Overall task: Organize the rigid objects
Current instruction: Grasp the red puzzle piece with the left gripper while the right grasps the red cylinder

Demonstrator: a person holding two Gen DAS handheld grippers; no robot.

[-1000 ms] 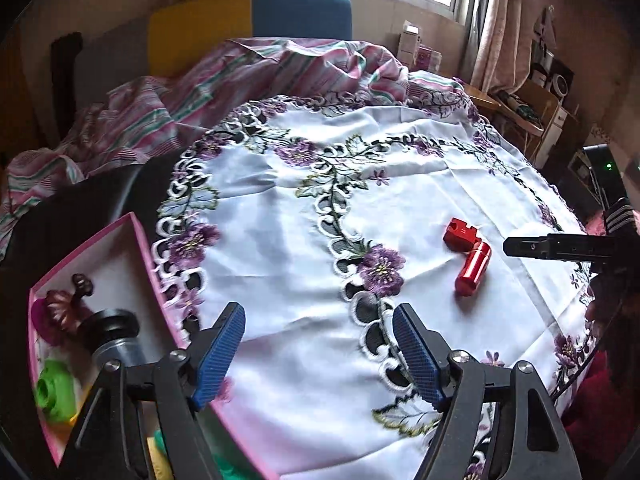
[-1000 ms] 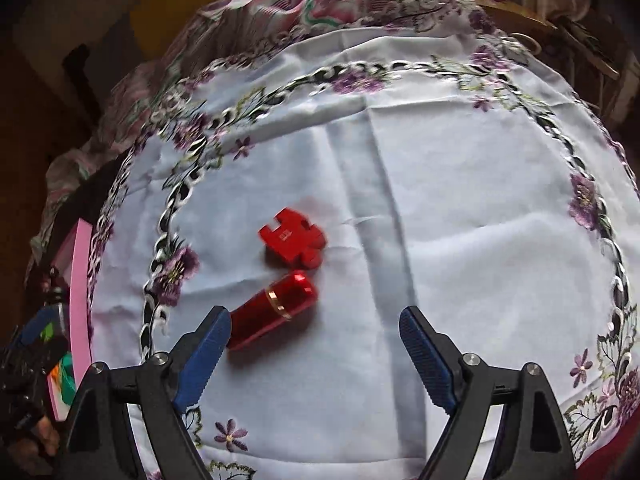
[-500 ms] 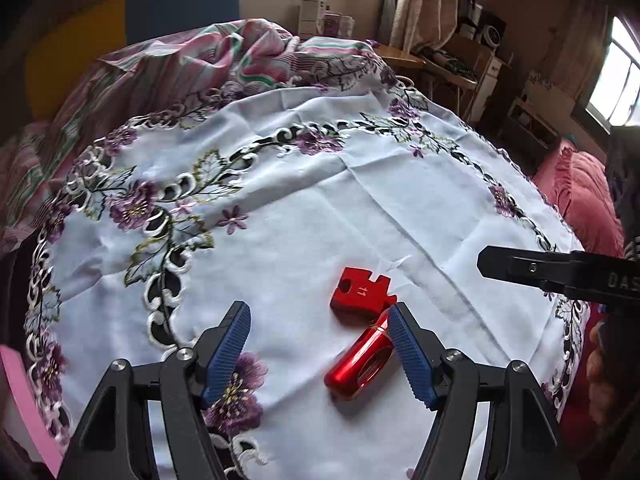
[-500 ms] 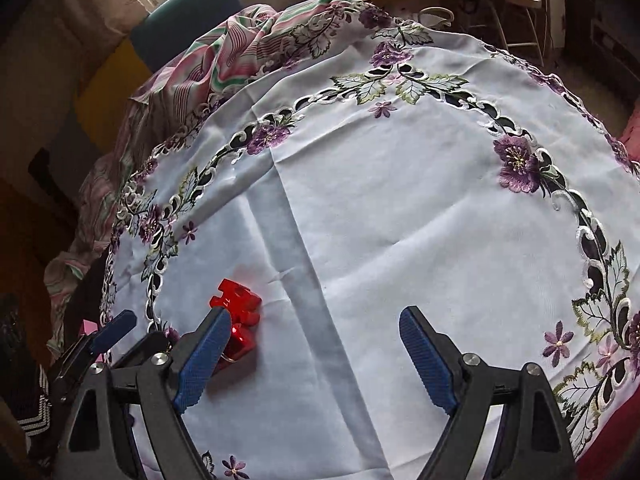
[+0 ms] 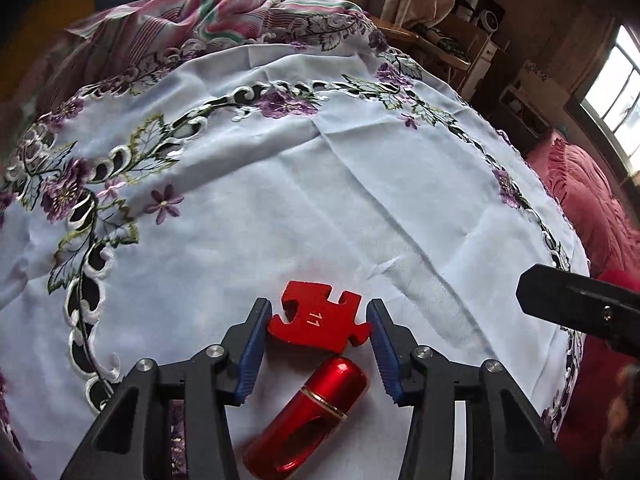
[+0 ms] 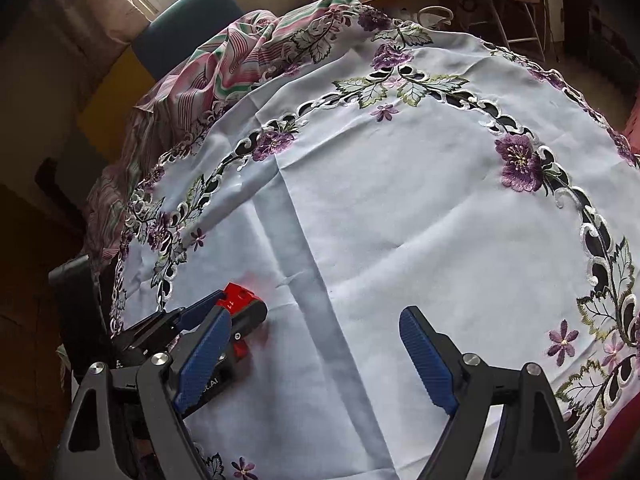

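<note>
Behind red puzzle piece [image 5: 318, 321], red cylinder [image 5: 308, 416].

The puzzle piece [image 5: 318, 326] is lying flat on the tablecloth [image 5: 320, 200], between the fingers of the left gripper [image 5: 318, 344]. The left pad [image 5: 252, 350] is touching its left edge; the right pad [image 5: 383, 350] is sitting just beside its right edge. The cylinder [image 5: 308, 418] is lying on its side directly behind the piece, nearer the camera, between the finger bases. The right gripper [image 6: 316, 364] is hovering over the cloth to the right of the left gripper, with nothing between its fingers. A striped cloth [image 5: 192, 20] is lying bunched at the far edge.
</note>
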